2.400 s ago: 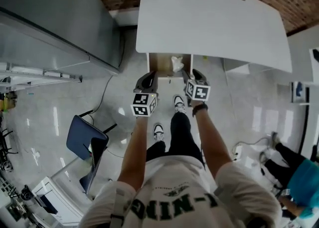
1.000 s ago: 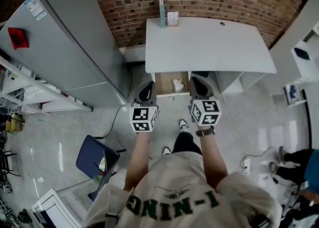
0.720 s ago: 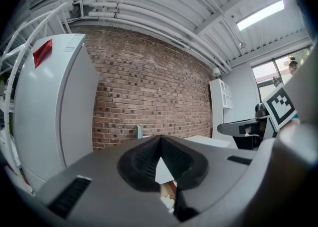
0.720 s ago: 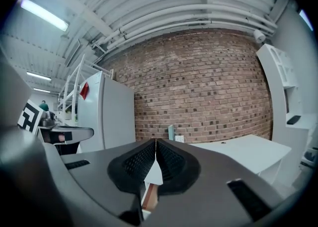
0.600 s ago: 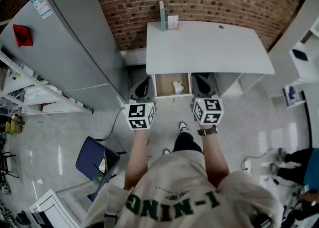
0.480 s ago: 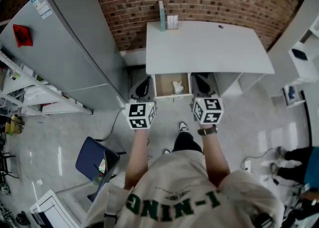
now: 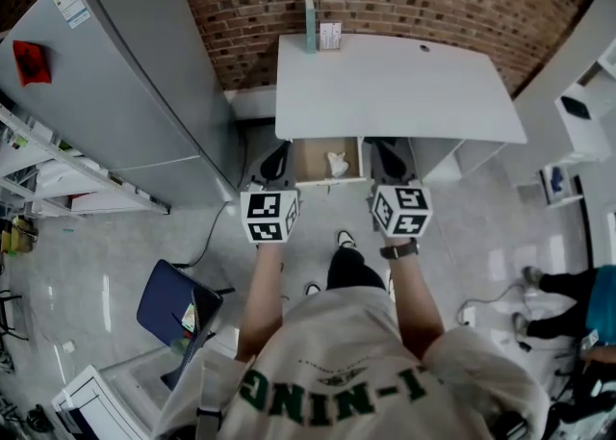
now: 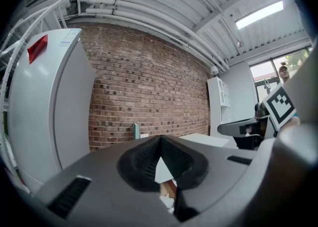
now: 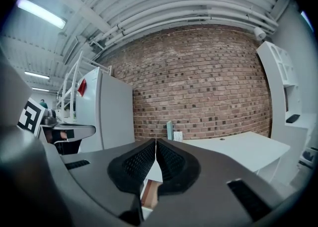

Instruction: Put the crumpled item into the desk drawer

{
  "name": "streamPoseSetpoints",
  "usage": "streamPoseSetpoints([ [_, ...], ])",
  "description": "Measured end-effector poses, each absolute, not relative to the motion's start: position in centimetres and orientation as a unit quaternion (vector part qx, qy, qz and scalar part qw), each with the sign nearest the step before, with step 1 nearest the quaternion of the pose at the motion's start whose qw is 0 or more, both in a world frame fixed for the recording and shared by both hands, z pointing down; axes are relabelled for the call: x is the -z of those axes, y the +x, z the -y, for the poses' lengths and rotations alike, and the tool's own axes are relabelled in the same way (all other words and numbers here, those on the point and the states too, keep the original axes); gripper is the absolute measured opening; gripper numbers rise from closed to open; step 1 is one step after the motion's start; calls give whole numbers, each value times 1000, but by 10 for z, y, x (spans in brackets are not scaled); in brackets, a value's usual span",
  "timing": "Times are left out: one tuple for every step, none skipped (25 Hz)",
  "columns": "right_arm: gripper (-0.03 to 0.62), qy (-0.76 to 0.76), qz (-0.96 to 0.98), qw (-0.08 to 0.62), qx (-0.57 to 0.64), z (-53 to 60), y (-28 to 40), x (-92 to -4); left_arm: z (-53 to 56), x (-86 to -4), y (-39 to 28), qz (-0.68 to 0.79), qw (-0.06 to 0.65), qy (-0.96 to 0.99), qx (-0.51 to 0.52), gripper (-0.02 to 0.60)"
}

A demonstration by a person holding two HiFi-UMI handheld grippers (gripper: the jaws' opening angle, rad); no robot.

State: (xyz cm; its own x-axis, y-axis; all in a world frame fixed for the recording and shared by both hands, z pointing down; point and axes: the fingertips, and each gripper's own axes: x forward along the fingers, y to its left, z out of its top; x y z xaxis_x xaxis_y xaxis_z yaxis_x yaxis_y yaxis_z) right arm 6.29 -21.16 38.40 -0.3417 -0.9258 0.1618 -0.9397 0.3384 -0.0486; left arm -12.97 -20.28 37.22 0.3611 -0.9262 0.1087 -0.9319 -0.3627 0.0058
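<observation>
A white crumpled item (image 7: pixel 336 163) lies in the open wooden drawer (image 7: pixel 310 161) under the front edge of the white desk (image 7: pixel 404 87). My left gripper (image 7: pixel 278 153) hangs just left of the drawer, shut and empty. Just right of the drawer is my right gripper (image 7: pixel 386 148), also shut with nothing in it. In the left gripper view the jaws (image 8: pixel 160 139) meet at the tip, and the crumpled item (image 8: pixel 167 201) shows below them. The right gripper view has the right gripper (image 9: pixel 155 144) closed, with the drawer's wood (image 9: pixel 149 191) beneath.
A tall grey refrigerator (image 7: pixel 125 72) stands left of the desk against the brick wall. A green book (image 7: pixel 310 22) and a small box (image 7: pixel 330 36) sit at the desk's back edge. A blue chair (image 7: pixel 173 298) is behind on the left; another person (image 7: pixel 577 303) at right.
Both grippers have drawn back from the drawer and the view has risen away from the desk. The crumpled item stays in the open drawer.
</observation>
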Motion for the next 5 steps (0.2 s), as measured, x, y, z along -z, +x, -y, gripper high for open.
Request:
streamPoseSetpoints([
  [11, 572, 816, 56, -68, 217, 65, -388, 209, -376, -128, 563, 36, 824, -46, -2],
  [11, 572, 815, 60, -69, 224, 67, -392, 216, -381, -127, 563, 39, 824, -48, -2],
  [11, 573, 814, 63, -70, 231, 69, -396, 224, -386, -125, 563, 42, 824, -51, -2],
  [11, 574, 813, 67, -72, 239, 72, -401, 232, -391, -124, 562, 46, 824, -55, -2],
  [11, 574, 812, 70, -74, 247, 74, -405, 240, -397, -122, 562, 50, 824, -58, -2],
])
